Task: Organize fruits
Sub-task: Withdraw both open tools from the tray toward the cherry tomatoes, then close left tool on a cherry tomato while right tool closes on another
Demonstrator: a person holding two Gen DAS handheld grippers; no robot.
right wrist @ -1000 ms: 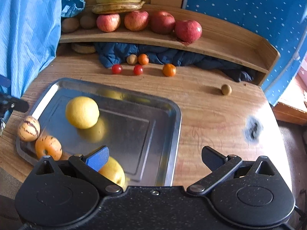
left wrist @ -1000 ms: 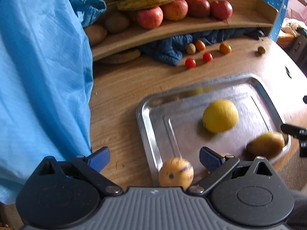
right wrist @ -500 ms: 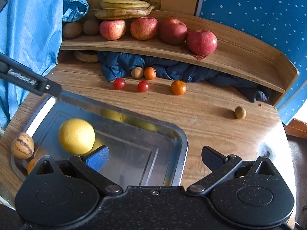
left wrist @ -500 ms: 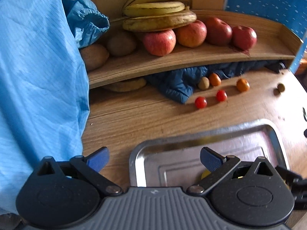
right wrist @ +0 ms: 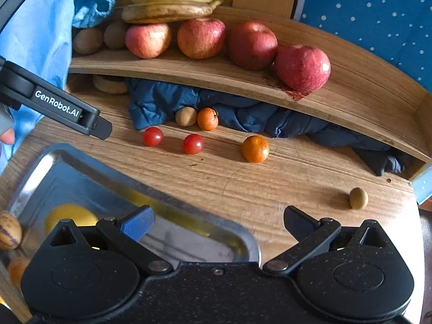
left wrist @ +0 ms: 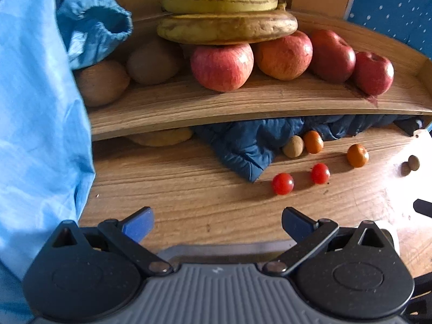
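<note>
Both claws stand wide and hold nothing. The left claw (left wrist: 217, 222) hangs over bare table (left wrist: 189, 189); two tomatoes (left wrist: 282, 184) lie ahead of it, off to its right, near an orange (left wrist: 357, 155). The right claw (right wrist: 218, 224) sits over the tray (right wrist: 189, 208) edge, with a lemon (right wrist: 70, 214) (partly hidden behind its left finger) in the tray. Apples (right wrist: 201, 37) and bananas (right wrist: 167, 10) rest on the shelf (right wrist: 351, 100) beyond, well apart from both claws.
</note>
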